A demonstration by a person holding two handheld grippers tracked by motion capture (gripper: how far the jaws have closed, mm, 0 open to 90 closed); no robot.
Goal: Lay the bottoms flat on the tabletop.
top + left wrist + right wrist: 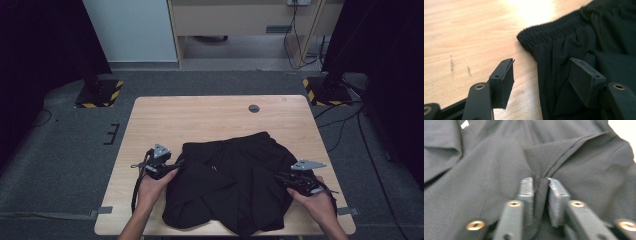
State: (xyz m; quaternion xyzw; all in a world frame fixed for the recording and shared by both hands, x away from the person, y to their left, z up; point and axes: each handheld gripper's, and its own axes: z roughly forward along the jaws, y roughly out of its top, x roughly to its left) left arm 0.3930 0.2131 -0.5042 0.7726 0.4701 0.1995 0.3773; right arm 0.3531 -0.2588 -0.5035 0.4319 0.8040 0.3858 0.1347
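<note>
A pair of black shorts (pixel 235 180) lies crumpled on the near half of the wooden table (pixel 200 115). My left gripper (pixel 177 164) is at the shorts' left edge, just below the elastic waistband (pixel 544 32). It (pixel 541 62) stands open, one jaw over bare wood and the other over the black cloth (pixel 599 37), and neither pad presses on anything. My right gripper (pixel 280 177) is at the shorts' right side. Its jaws (pixel 540 181) stand close together with a raised fold of the dark fabric (pixel 486 170) pinched between them.
A round grommet (pixel 254 108) sits in the table's far part. Bare wood (pixel 474 30) stretches left of and beyond the shorts. Yellow-and-black striped stand bases (pixel 100 92) (pixel 325 90) stand on the floor past both far corners. A small white label (pixel 464 123) shows on the cloth.
</note>
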